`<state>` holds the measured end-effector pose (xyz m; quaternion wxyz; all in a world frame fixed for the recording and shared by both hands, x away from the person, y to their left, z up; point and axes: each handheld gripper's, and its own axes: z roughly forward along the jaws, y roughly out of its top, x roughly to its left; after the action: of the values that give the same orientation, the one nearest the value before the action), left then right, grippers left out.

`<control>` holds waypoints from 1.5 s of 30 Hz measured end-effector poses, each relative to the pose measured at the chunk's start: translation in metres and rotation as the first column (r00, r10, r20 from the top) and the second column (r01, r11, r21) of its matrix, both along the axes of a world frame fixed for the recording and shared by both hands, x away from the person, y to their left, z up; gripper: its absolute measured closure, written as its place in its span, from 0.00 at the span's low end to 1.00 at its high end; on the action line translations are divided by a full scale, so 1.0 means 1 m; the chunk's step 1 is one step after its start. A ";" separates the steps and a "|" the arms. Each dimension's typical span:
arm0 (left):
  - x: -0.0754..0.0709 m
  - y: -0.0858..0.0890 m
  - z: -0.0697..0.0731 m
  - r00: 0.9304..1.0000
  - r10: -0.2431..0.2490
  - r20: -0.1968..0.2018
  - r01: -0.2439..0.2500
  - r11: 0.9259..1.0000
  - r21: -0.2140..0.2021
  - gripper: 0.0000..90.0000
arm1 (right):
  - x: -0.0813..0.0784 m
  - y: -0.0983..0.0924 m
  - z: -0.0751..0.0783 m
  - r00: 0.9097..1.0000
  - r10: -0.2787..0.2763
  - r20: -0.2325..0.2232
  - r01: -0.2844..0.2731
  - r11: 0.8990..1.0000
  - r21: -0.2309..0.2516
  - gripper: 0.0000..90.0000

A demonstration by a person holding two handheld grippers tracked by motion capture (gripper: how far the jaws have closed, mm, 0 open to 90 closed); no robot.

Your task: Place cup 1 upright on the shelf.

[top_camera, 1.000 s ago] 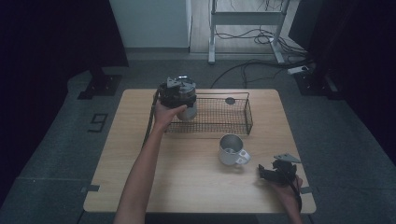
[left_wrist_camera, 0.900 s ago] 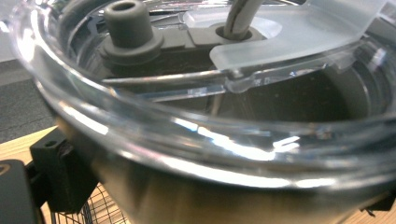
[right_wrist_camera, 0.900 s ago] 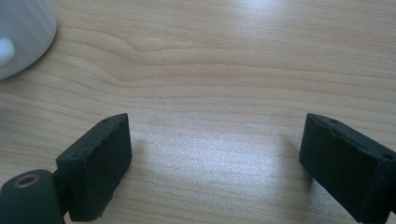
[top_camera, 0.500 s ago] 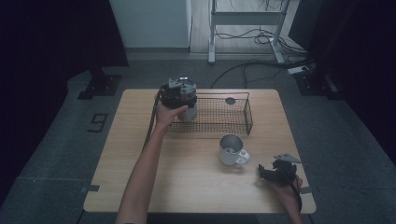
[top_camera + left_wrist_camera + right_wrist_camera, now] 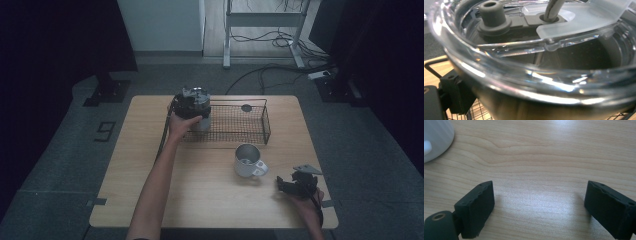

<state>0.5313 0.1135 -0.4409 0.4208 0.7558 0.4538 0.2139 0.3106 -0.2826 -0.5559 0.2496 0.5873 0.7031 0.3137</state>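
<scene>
Steel tumbler [image 5: 201, 114] with clear lid [image 5: 529, 62], clamped by the outstretched left gripper [image 5: 192, 102], stands in the wire basket [image 5: 257, 120]; right gripper [image 5: 290, 185] rests wide open, holding nothing, near the mug [image 5: 247, 161].

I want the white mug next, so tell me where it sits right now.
In the high view the white mug stands upright on the wooden table, right of centre, just in front of the wire basket and left of the right gripper.
</scene>
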 end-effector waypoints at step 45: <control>-0.009 -0.005 -0.021 1.000 0.026 -0.002 -0.026 0.999 0.039 0.03 | 0.000 0.000 0.000 1.000 -0.001 0.000 0.001 1.000 -0.001 0.10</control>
<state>0.5224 0.1087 -0.4623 0.4025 0.7582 0.4600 0.2271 0.3106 -0.2825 -0.5560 0.2500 0.5874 0.7031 0.3133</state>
